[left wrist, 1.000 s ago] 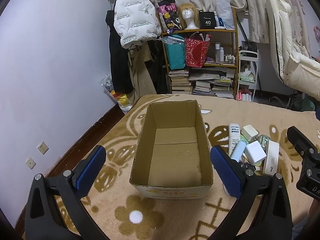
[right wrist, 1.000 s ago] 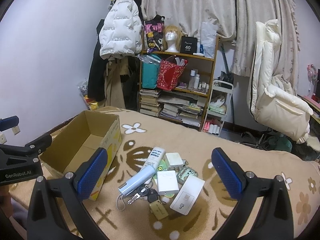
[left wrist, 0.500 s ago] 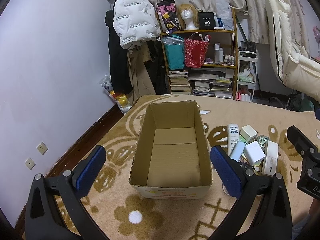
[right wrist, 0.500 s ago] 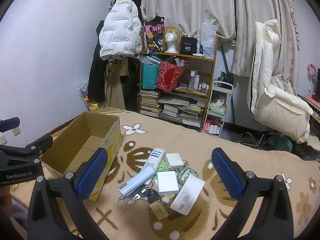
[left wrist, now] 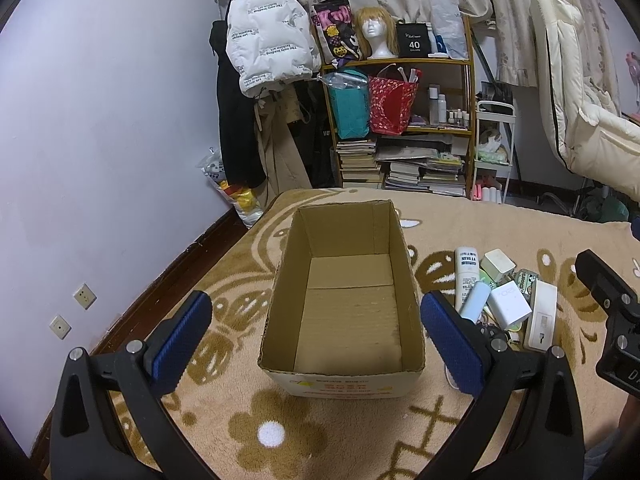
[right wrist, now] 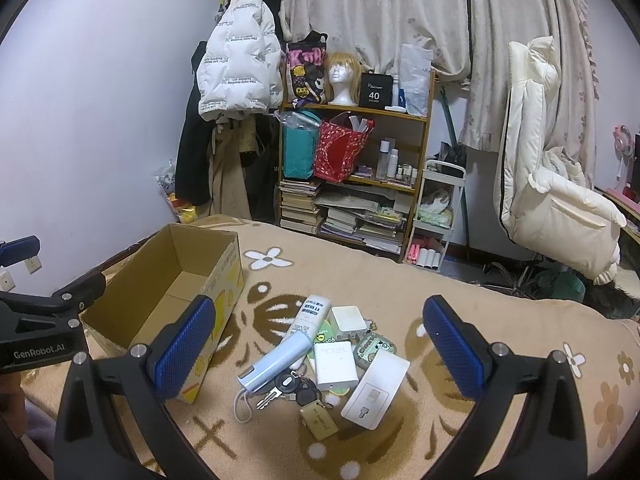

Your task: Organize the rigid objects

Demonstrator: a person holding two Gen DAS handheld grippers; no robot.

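My left gripper (left wrist: 318, 340) hangs wide open and empty over the cardboard box (left wrist: 344, 280), which I see is bare inside, so nothing is sorted yet. To its right, the whole pile (right wrist: 324, 354) waits on the blanket (right wrist: 480, 320). My right gripper (right wrist: 320, 350), spread wide, holds nothing. Only the right view shows the keys (right wrist: 288, 388) and tag (right wrist: 318, 420) clearly.
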